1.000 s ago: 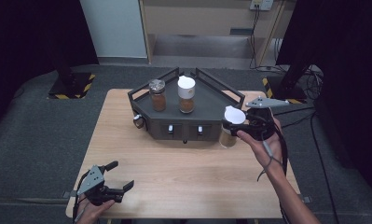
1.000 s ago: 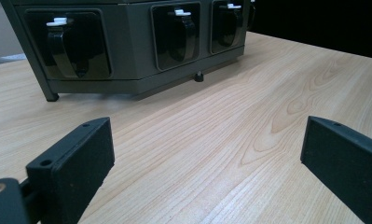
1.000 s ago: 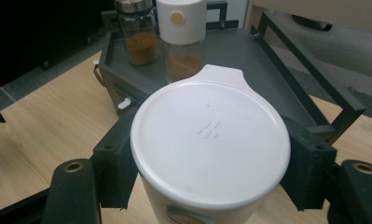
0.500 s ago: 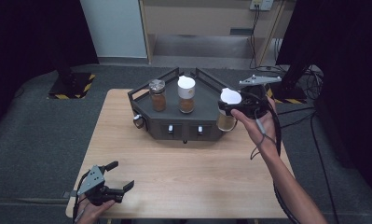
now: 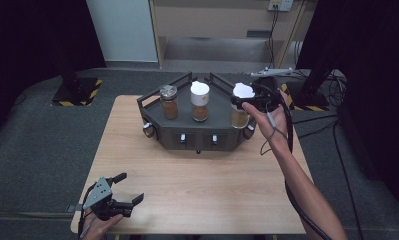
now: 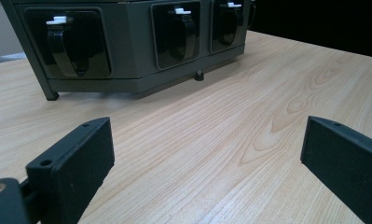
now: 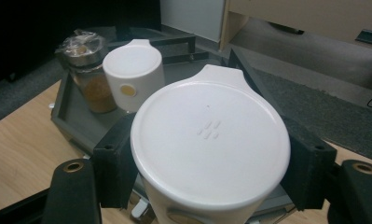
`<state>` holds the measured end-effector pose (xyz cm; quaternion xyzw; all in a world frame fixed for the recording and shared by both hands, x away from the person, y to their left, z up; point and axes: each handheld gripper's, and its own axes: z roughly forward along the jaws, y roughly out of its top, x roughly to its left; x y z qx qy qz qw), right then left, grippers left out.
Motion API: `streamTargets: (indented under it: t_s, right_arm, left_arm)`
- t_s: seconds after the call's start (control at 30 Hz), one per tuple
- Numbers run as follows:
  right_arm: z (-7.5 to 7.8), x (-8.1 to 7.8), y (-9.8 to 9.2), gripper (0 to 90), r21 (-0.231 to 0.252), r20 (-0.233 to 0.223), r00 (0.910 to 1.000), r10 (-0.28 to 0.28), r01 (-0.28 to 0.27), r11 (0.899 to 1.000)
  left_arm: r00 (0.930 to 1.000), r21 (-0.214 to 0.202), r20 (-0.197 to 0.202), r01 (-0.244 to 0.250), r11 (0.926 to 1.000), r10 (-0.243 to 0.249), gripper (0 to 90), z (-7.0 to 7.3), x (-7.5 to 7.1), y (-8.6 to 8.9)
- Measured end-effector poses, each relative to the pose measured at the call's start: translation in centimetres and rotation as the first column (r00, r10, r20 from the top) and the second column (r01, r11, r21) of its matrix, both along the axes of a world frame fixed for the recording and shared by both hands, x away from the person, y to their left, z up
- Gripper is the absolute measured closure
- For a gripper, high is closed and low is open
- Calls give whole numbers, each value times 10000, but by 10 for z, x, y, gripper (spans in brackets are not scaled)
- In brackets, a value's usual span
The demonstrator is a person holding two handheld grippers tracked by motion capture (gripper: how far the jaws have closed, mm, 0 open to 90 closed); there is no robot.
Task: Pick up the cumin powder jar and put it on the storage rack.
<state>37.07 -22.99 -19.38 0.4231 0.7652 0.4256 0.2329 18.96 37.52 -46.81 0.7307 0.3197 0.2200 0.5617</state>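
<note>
The right hand-held gripper (image 5: 243,103) grips a white-lidded jar (image 7: 210,140) of brown powder above the rack's (image 5: 187,137) right end, beside two similar jars; the left hand-held gripper (image 5: 130,189) gapes at the desk's (image 5: 212,190) near-left corner.

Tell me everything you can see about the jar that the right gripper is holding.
The jar has a round white lid with a small tab at its far edge and tiny raised marks in the middle. Its clear body holds a brownish filling. It stands upright, held at the right end of the dark rack. The right gripper is shut on it, a black pad on either side just below the lid.
</note>
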Motion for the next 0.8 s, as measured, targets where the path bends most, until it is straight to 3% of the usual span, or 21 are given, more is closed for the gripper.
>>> streamTargets:
  t_s: [0.5,0.8]
  right_arm:
    - [-5,34,24,308,-161,-30,9974,-720,720,9973]
    - [-16,51,34,308,-168,-60,9970,-772,771,9969]
  left_arm:
    - [10000,-66,-36,-46,10000,46,14,0,0,1]
    - [10000,-84,-25,-51,10000,51,14,-1,0,1]
